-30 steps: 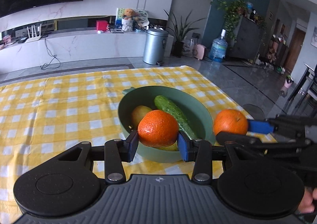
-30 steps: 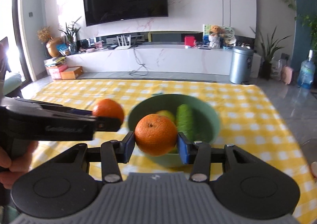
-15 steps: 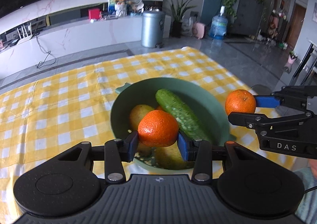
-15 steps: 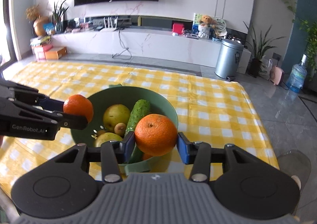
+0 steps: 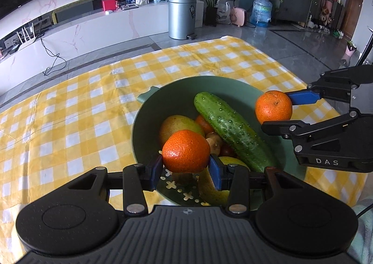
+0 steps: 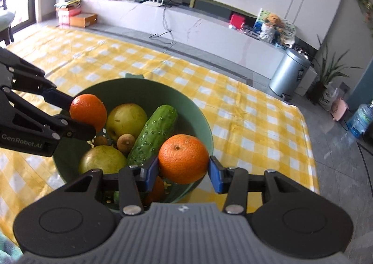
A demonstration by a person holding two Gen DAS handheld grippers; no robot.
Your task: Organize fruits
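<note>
Having swung in over the green bowl (image 5: 149,110), the left gripper (image 5: 186,166) and right gripper (image 6: 183,168) each clamp an orange (image 5: 186,154), ready for release among the fruit inside.

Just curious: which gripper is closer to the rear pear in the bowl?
Left. The left gripper hovers just beside the pear; the right gripper is beyond the cucumber, near the bowl's opposite rim.

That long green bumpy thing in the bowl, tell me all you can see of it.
It is a cucumber, dark green with pale bumps all over its skin, whole and uncut. It lies tilted across the green bowl, one end raised toward the rim and the other buried among the fruit. It leans on the yellow-green pears. Neither jaws touch it.
</note>
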